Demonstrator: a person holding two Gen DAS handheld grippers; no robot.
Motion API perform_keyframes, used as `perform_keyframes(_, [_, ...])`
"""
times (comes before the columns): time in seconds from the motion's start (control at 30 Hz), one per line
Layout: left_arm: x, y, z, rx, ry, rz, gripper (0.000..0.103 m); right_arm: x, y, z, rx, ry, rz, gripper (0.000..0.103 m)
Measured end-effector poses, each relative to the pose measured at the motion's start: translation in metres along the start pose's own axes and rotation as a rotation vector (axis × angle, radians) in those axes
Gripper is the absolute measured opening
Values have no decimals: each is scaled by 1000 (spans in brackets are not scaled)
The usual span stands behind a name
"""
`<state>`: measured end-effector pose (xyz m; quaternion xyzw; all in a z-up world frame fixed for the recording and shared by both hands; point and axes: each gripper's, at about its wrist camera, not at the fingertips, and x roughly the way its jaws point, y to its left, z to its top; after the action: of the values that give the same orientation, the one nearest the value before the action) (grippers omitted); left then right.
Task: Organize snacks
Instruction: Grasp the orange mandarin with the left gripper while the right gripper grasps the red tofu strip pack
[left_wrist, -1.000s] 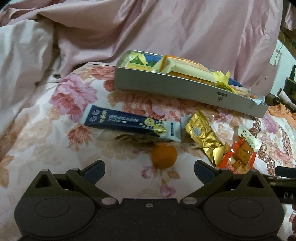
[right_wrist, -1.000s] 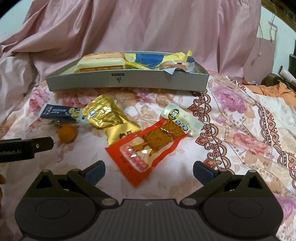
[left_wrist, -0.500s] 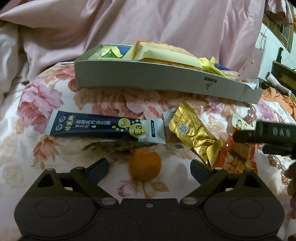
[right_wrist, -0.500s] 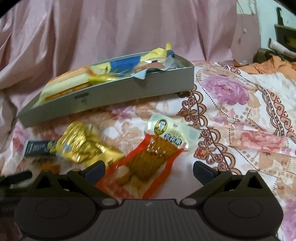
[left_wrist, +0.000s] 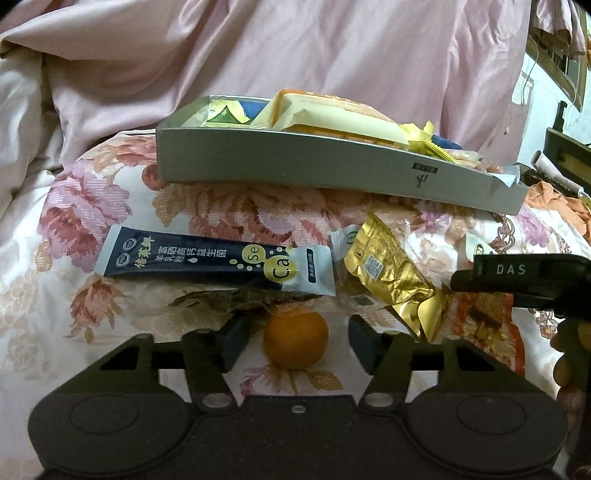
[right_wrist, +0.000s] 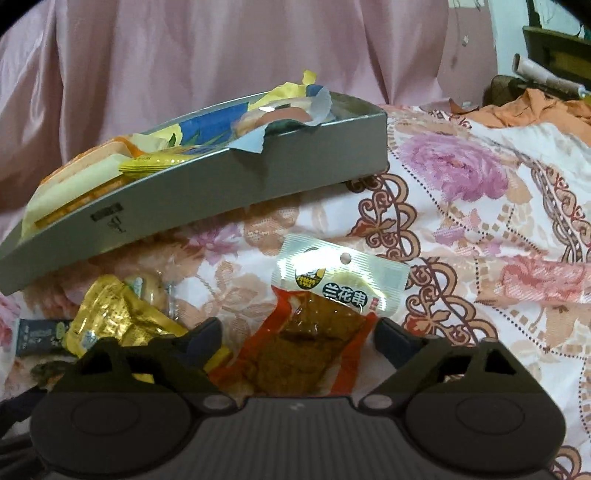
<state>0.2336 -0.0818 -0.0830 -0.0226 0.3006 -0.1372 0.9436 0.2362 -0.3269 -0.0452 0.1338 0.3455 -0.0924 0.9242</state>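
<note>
A small orange (left_wrist: 295, 341) lies on the floral sheet between the fingers of my left gripper (left_wrist: 300, 338). The jaws are closing, and a narrow gap still shows on each side of the fruit. My right gripper (right_wrist: 299, 336) straddles a red snack packet (right_wrist: 314, 347) with a clear white top. Its jaws are closing too, and the pads stand just off the packet's edges. Behind stands the grey tray (left_wrist: 295, 166), which holds several snacks. A dark blue sachet (left_wrist: 207, 264) and a gold packet (left_wrist: 391, 273) lie in front of the tray.
A clear packet of dried food (left_wrist: 236, 297) lies just beyond the orange. The right gripper's black finger (left_wrist: 517, 277) and a hand (left_wrist: 569, 365) sit at the right of the left wrist view. Pink quilt (left_wrist: 258, 55) piles up behind the tray. Orange cloth (right_wrist: 535, 107) lies far right.
Both pairs of jaws have narrowed, the left around the orange, the right around the red packet. The right gripper has moved in over the packet and rolled. The left closed in on the orange.
</note>
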Motion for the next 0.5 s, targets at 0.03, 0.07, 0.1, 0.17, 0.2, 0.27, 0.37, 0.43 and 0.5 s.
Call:
perform_keyframes(0.03, [0,0,0,-1,-1,-4,54,0,-1,0,4,-1,-8,82])
perform_keyframes(0.07, [-1,1,0,-3,0,-8,53,1,-1,1,7,-1,-15,78])
perform_keyframes(0.1, [-1,1,0,-5,-1,-11,52,2,-2,2,8,0,-20,75])
perform_keyframes(0.17, [-1,1,0,-7,-1,-16,46,2,-2,1,1,-2,-29,74])
perform_keyframes(0.2, [-1,1,0,-8,-1,-19,46,2,-1,1,-4,-2,-31,74])
perform_keyframes(0.27, [-1,1,-1,-7,-2,-20,46,2,0,0,-12,-1,-32,73])
perform_keyframes(0.37, [0,2,-1,-13,1,-28,46,0,-2,-2,-2,6,-17,72])
perform_keyframes(0.43, [0,2,-1,-16,1,-32,47,-1,-2,-3,0,8,-11,72])
perform_keyframes(0.5, [1,3,-1,-17,3,-34,47,-3,-2,-5,-3,8,-9,72])
